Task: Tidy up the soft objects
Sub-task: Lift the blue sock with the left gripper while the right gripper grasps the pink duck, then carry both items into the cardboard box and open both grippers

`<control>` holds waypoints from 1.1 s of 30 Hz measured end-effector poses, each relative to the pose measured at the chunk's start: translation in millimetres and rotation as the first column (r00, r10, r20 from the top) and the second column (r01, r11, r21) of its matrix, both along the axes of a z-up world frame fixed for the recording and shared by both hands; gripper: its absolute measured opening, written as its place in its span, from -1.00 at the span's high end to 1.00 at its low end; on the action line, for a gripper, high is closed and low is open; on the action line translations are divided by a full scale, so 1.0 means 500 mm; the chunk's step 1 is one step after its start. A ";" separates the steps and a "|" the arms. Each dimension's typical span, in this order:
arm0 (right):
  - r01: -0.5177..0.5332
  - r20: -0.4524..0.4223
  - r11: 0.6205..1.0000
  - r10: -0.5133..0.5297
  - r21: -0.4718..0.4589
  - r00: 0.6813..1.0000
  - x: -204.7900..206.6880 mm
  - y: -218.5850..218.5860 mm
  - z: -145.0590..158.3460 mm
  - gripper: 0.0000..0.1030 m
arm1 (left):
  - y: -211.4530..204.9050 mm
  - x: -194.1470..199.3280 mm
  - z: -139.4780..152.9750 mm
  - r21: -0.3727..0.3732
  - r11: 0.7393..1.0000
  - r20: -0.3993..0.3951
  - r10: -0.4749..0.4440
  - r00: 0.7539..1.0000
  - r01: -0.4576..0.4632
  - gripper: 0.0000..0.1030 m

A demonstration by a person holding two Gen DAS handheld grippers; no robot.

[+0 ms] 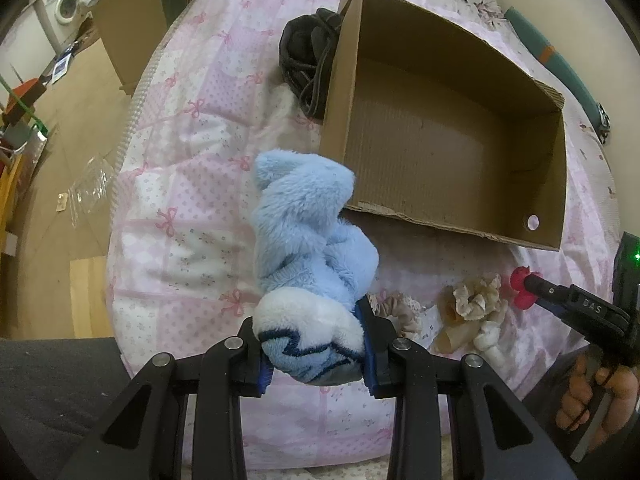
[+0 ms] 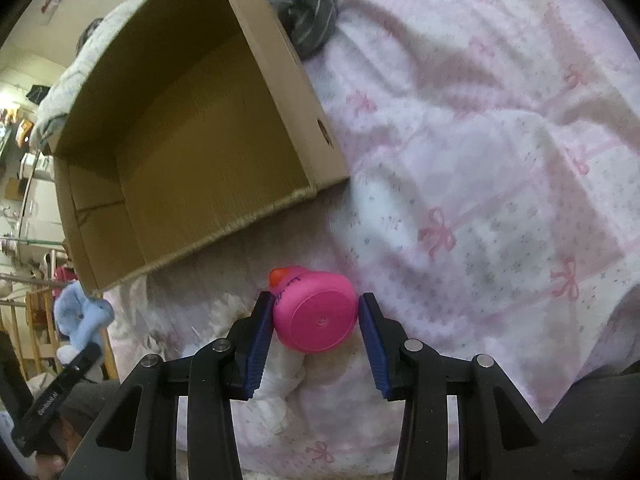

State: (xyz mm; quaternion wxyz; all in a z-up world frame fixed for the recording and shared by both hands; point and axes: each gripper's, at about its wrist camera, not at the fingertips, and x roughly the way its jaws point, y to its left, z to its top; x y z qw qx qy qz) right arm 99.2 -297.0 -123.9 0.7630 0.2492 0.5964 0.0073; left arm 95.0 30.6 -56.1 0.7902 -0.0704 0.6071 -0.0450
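Note:
My left gripper [image 1: 314, 354] is shut on a light blue plush toy [image 1: 308, 240] with a white end, held above the pink bedspread just in front of the open cardboard box [image 1: 448, 224]. My right gripper [image 2: 316, 328] is shut on a pink rubber duck [image 2: 316, 312] with an orange beak, held over the bed near the box's front corner [image 2: 316, 184]. The duck [image 1: 522, 286] and the right gripper also show at the right of the left wrist view. The blue plush [image 2: 80, 316] shows at the left of the right wrist view. The box is empty inside.
A dark grey bundle of cloth [image 1: 308, 56] lies behind the box's left side. Beige scrunchies [image 1: 476, 298] and a white fabric piece lie on the pink bow-print bedspread [image 1: 188, 208] in front of the box. Cardboard boxes and a washing machine [image 1: 66, 4] stand on the floor at left.

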 end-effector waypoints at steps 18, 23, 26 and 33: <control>-0.118 0.183 0.993 0.117 -0.008 0.976 -0.036 0.025 0.104 0.13 | -0.002 -0.020 0.079 0.021 1.000 0.134 0.003 0.991 -0.006 0.40; -0.181 0.259 0.983 0.179 -0.016 0.949 -0.059 0.043 0.162 0.13 | -0.009 -0.013 0.144 0.025 1.000 0.196 0.003 0.981 -0.008 0.40; -0.188 0.322 0.982 0.176 0.005 0.930 -0.058 0.039 0.210 0.13 | -0.018 0.011 0.183 0.031 0.999 0.231 -0.002 0.973 -0.006 0.40; -0.201 0.409 0.979 0.190 -0.017 0.893 -0.006 0.042 0.272 0.13 | -0.065 0.085 0.193 0.034 0.999 0.248 -0.023 0.969 0.015 0.40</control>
